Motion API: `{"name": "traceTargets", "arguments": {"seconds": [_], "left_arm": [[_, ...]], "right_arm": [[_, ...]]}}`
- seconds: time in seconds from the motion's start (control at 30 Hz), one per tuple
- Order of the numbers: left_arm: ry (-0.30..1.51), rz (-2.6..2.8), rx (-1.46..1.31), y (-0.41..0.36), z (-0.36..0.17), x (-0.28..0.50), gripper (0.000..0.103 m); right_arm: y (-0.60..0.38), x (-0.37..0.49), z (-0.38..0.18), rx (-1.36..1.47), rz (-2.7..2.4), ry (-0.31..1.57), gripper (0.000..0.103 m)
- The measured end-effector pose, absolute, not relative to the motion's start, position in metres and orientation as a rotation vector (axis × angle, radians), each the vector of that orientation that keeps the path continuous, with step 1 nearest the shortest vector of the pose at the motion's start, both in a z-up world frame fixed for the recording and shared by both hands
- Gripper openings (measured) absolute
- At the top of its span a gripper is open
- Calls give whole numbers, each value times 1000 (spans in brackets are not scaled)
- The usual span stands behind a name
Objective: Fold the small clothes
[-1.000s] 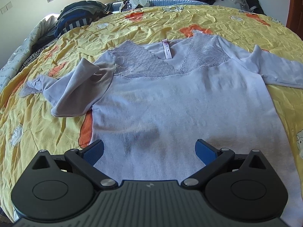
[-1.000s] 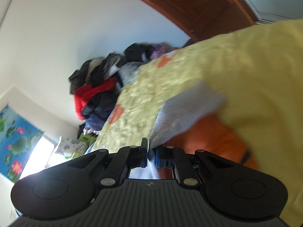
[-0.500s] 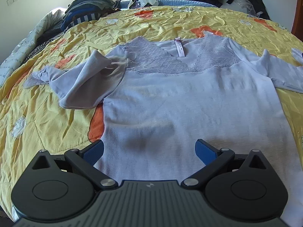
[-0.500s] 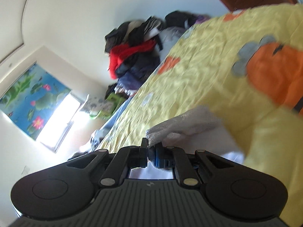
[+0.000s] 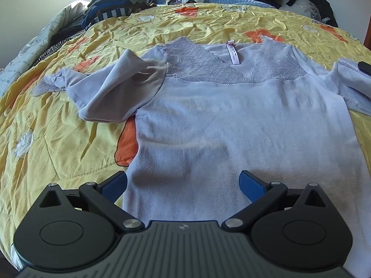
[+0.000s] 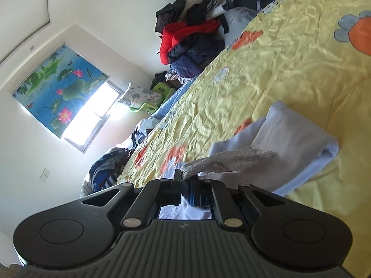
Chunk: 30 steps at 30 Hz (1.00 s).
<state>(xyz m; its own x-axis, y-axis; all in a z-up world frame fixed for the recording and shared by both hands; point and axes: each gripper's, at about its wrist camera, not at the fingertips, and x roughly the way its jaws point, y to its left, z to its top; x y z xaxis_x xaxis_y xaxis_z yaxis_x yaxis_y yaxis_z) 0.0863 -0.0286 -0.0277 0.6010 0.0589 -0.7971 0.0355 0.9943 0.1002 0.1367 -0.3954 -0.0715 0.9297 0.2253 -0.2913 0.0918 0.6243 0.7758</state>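
Right gripper [image 6: 184, 186]: jaws nearly shut, pinching the lace cuff [image 6: 222, 162] of the top's right sleeve [image 6: 292, 143], which trails off ahead and to the right, folded back on itself over the yellow quilt [image 6: 289, 74]. Left gripper [image 5: 183, 180]: jaws spread wide, holding nothing, hovering over the lower body of the pale lilac top [image 5: 231, 125], blue pads [image 5: 251, 184] apart on either side of the cloth.

Compared with a second ago: right sleeve pulled in from stretched-out toward the body, its cuff now lifted at the far right edge of the left wrist view; right view rolled, window [image 6: 90, 118] and lotus blind [image 6: 55, 85] now well in sight. Left gripper slightly nearer the neckline; jaws unchanged.

Ahead of the left gripper: top flat, neck label [image 5: 233, 54] farthest away, left sleeve [image 5: 111, 92] bunched ahead-left. Bare quilt open to the left and beyond the collar; clothes piles [image 5: 111, 9] along the far edge only.
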Motion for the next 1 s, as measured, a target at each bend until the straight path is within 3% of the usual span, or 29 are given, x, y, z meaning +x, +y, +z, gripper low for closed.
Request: {"name": "traceTargets", "arguments": {"seconds": [0.8,1.0], "left_arm": [[908,26,64,-5,-31,85,103],[917,46,23,16,-33,87,103]], "right_arm": [[-309,152,-60,967,275,505,12],[-274,170,-49,875,313,546,12]]}}
